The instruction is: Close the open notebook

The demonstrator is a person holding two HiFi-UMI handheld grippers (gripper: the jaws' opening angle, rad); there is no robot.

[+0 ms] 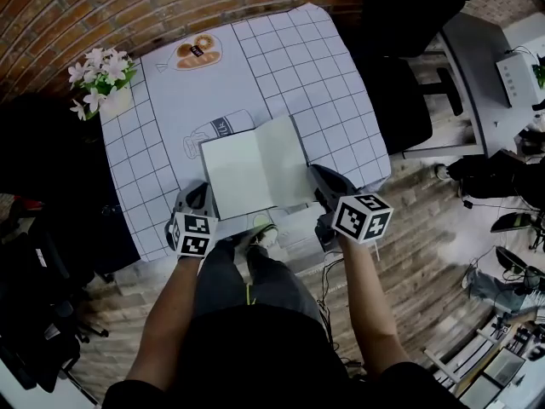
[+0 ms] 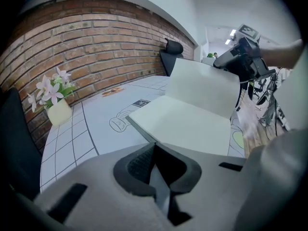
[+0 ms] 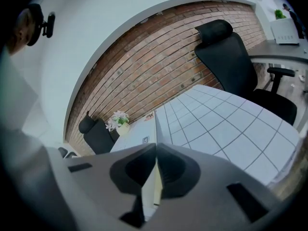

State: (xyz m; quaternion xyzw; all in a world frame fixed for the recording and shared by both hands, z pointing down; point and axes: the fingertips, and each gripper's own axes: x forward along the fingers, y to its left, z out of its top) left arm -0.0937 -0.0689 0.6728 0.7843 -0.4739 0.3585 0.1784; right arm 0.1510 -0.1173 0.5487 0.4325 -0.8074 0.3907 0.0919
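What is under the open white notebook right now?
White grid-printed tablecloth, with a drawn bottle outline showing past the open white notebook's far-left corner. The rest of that drawing is covered.

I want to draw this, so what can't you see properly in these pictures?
- Head view: the notebook covers part of the bottle drawing on the tablecloth.
- Right gripper view: the lifted page shows edge-on, so its face is hidden.
- Head view: the label on the bread drawing is too small to read.

The setting is an office: a black swivel chair stands beside a grey desk, near a brick wall.
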